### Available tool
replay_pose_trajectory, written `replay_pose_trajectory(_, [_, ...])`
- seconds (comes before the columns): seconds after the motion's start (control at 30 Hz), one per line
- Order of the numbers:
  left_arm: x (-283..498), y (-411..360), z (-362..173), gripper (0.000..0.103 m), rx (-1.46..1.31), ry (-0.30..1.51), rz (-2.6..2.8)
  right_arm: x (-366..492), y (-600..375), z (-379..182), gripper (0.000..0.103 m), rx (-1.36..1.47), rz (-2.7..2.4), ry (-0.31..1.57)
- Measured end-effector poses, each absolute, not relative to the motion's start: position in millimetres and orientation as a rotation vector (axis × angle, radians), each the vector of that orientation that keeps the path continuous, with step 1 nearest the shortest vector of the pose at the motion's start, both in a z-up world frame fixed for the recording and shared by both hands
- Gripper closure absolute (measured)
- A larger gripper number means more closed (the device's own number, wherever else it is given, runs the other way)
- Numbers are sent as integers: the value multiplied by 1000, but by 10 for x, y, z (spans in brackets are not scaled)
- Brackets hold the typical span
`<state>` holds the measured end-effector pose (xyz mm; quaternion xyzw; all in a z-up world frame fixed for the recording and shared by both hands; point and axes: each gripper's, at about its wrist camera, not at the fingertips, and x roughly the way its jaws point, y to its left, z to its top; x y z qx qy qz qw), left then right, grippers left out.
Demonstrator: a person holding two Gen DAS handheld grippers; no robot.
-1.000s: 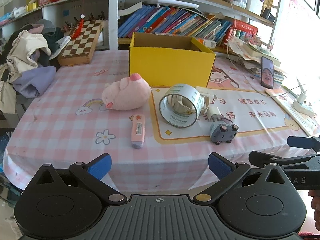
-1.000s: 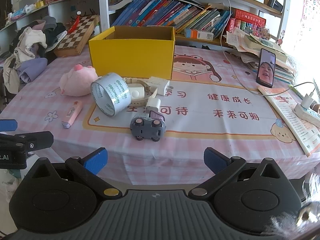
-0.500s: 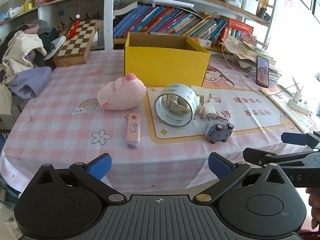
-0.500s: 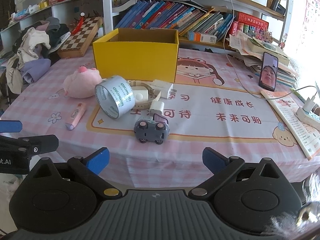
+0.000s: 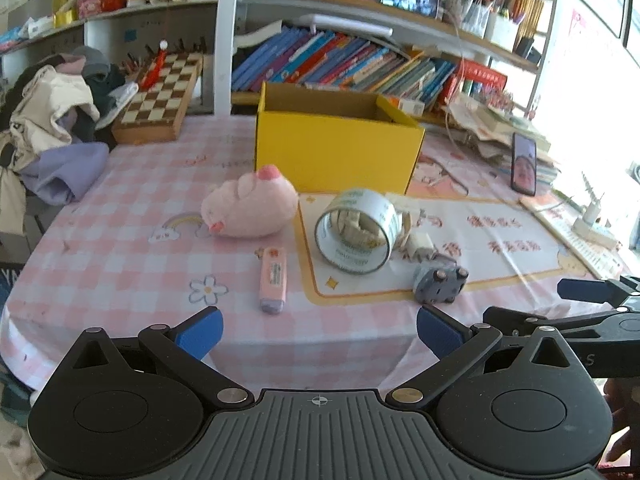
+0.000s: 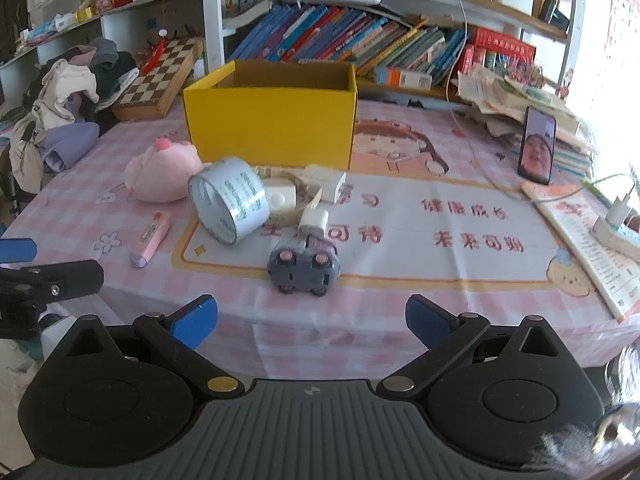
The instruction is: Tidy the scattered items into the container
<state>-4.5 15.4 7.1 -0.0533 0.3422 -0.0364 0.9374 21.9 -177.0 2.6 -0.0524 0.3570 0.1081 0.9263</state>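
Both tools hover off the near edge of the table, spread wide and holding nothing. The left gripper points at the pink highlighter, which lies just inside the near edge, ahead and slightly left of its blue pads. The right gripper faces the grey toy car, the closest item to it, sitting on the placemat's near border. Just behind the car stands a white charger plug. Left of that, a roll of tape rests on its edge, with a white cube adapter touching its far side. The pink plush pig lies farther left on the checked cloth. Beyond them all, toward the table's middle, stands the open yellow cardboard box.
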Motion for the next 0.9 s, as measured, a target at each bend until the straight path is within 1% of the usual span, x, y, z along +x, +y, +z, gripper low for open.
replay_pose_trajectory(0.9, [88,255,36,0,-69,733,-39,342,-1671,4,2,-107,244,755])
